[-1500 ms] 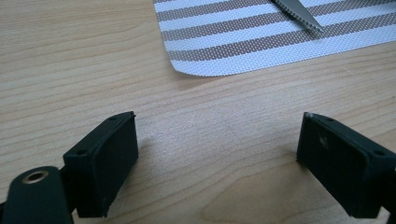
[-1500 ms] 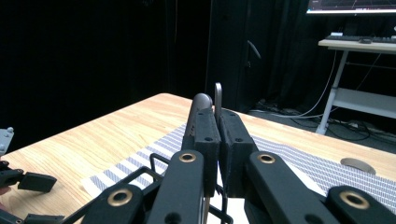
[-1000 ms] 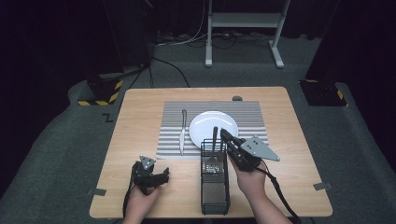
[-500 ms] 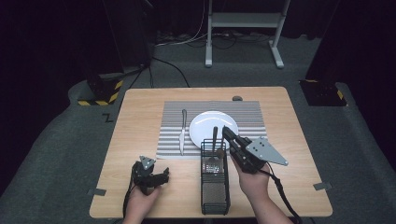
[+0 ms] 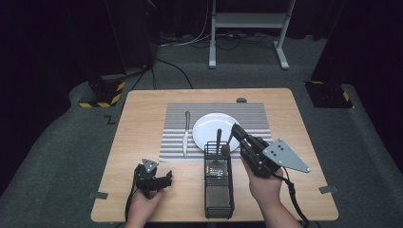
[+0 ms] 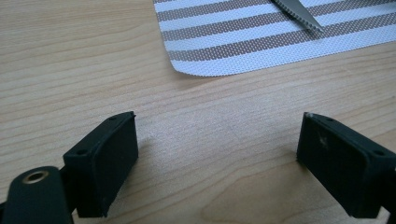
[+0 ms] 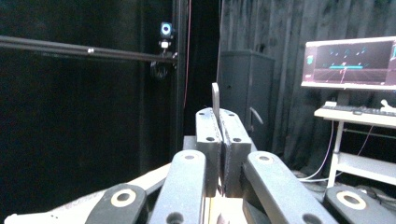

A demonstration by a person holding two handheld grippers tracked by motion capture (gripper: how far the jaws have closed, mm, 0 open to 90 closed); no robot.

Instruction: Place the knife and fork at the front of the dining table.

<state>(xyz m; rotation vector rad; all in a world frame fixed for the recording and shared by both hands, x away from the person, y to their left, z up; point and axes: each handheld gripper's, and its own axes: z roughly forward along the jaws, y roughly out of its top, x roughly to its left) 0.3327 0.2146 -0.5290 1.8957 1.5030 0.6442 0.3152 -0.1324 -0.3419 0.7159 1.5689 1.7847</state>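
Step in hand: lifting spoon [image 5: 226, 146] out of caddy [image 5: 218, 194]. Right gripper [image 5: 236, 130] clenched on spoon handle, just above caddy's far end (fork [image 5: 217, 149] inside). Left gripper [image 5: 167, 177] released, idle left of caddy. Next, likely: carry spoon to mat [image 5: 173, 137] beyond caddy, right of plate [image 5: 209, 126].

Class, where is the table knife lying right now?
In the high view, the knife lies on the striped placemat, just left of the white plate, beyond the left gripper.
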